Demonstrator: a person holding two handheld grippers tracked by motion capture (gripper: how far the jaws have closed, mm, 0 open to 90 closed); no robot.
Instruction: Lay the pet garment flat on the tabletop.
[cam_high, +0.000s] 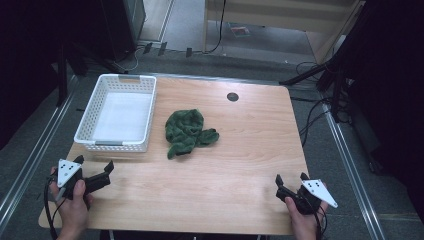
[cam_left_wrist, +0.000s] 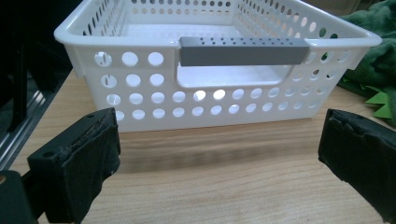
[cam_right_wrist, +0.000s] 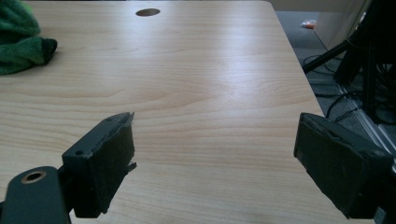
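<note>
A crumpled green cloth (cam_high: 187, 131) lies near the middle of the wooden table (cam_high: 240, 150), just right of a white perforated basket (cam_high: 120, 112). My left gripper (cam_high: 93, 162) sits at the table's front left corner, open, with nothing between its jaws. In the left gripper view the basket (cam_left_wrist: 140, 100) with its grey handle (cam_left_wrist: 243, 51) stands straight ahead and the cloth (cam_left_wrist: 373, 60) shows at the right. My right gripper (cam_high: 291, 178) rests at the front right corner, open and holding nothing. The right gripper view has the cloth (cam_right_wrist: 18, 42) at the far left.
The basket holds nothing. A round dark hole (cam_high: 232, 96) marks the table's far side, also seen as a hole (cam_right_wrist: 147, 12) in the right gripper view. Metal rails (cam_high: 350, 155) run along both sides of the table, with cables and stands on the floor beyond.
</note>
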